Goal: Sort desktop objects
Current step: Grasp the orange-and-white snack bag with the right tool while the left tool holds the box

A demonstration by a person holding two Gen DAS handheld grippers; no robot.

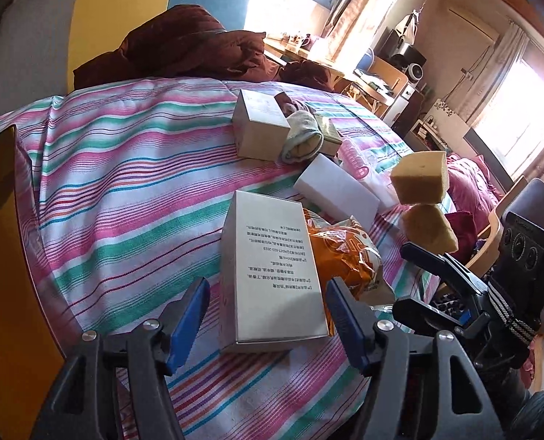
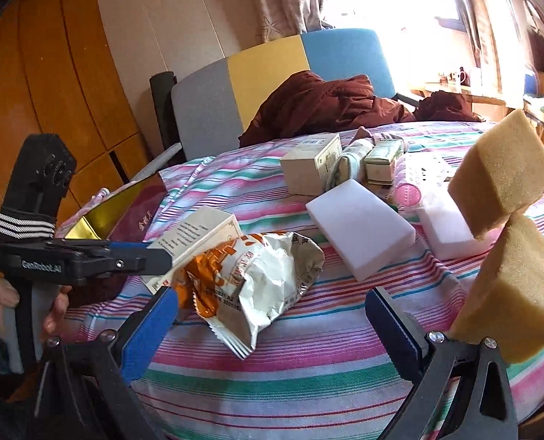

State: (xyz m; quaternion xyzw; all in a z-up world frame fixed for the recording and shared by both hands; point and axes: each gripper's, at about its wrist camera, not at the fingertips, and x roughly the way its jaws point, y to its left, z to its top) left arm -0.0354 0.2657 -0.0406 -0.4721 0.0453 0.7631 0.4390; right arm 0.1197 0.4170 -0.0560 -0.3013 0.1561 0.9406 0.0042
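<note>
1. Work surface: a bed covered with a pink, green and white striped sheet (image 2: 308,377) carries all the loose items. No bin, tray or separate group is visible, so no sorted destination can be confirmed.
2. Near cluster: a tall silver-grey printed carton (image 1: 272,275) lies flat, touching a crumpled orange-and-white foil snack bag (image 2: 257,286).
3. Middle cluster: a white rectangular foam block (image 2: 360,227) lies just beside a second white block (image 2: 448,231) and a pink ribbed cylinder (image 2: 407,194).
4. Far cluster: a beige cardboard box (image 2: 312,165), a rolled pale cloth (image 2: 349,168) and a small green-printed packet (image 2: 382,161) stand touching one another.
5. Left gripper (image 1: 268,315): jaws spread wide, holding nothing, with the silver-grey carton in line between them.
6. Right gripper (image 2: 272,322): jaws spread wide, holding nothing, facing the snack bag. Two yellow-brown sponge wedges (image 2: 503,179) appear fixed to its right finger.
7. Progress judgement: items of different kinds lie mixed and touching; the scene fits either unsorted items or a gathered pile. Grouping by kind appears outstanding.
</note>
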